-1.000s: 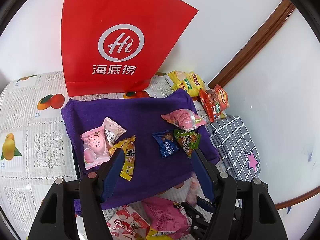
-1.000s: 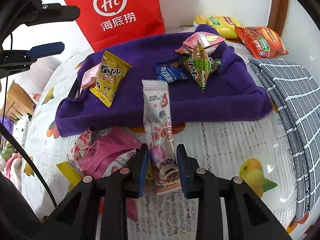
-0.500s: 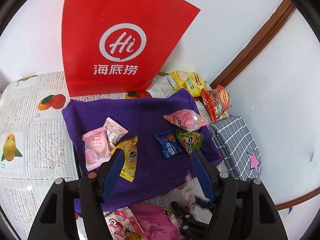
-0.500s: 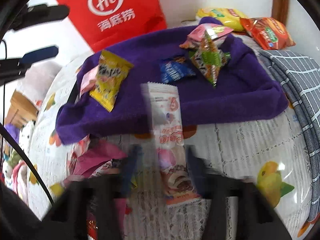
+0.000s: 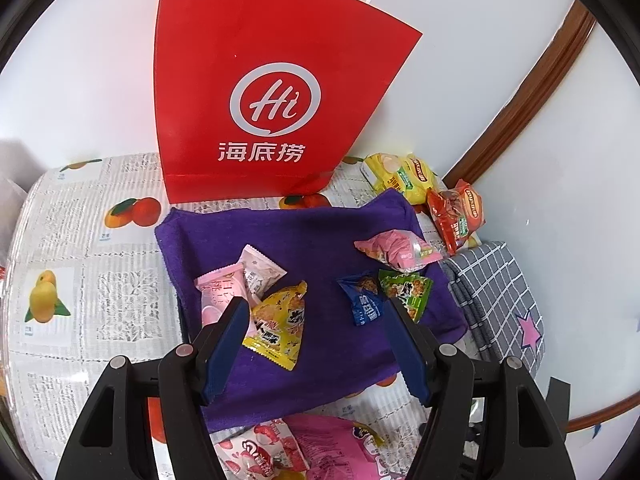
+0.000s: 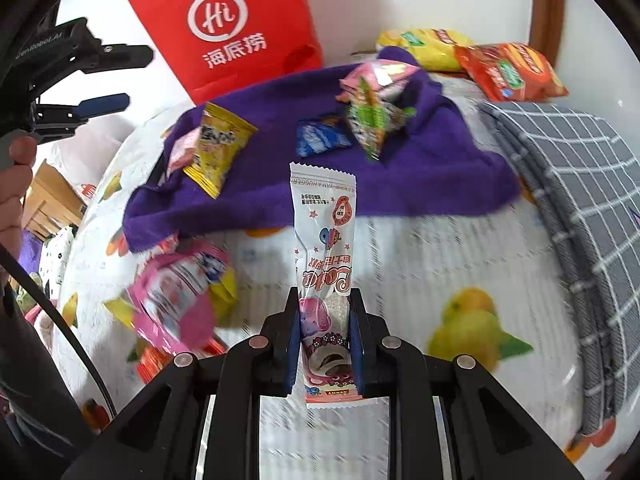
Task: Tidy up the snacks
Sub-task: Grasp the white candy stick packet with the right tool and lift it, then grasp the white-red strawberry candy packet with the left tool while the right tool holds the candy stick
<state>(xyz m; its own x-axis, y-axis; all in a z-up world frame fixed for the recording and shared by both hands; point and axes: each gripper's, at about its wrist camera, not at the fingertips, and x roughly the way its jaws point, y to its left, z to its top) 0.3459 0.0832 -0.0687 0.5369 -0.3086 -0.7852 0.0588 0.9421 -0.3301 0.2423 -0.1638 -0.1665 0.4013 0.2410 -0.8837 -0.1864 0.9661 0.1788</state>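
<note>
A purple towel (image 5: 296,240) (image 6: 420,176) lies on the fruit-print tablecloth and carries several small snack packs: pink ones (image 5: 224,288), a yellow one (image 5: 280,320), a blue one (image 5: 364,300), a green one (image 5: 408,292). My left gripper (image 5: 316,312) is open and empty above the towel's near side. My right gripper (image 6: 324,312) is shut on a long white and pink snack pack (image 6: 324,248), held upright above the cloth in front of the towel. More pink packs (image 6: 180,296) (image 5: 276,448) lie on the cloth before the towel.
A red paper bag (image 5: 264,92) stands against the wall behind the towel. Yellow (image 5: 400,176) and red (image 5: 456,212) chip bags lie at the back right. A grey checked cloth (image 5: 496,292) lies right of the towel. The left gripper shows in the right wrist view (image 6: 100,80).
My right gripper has lifted the long white and pink pack off the tablecloth and raised it. My left gripper has moved back a little and stayed open.
</note>
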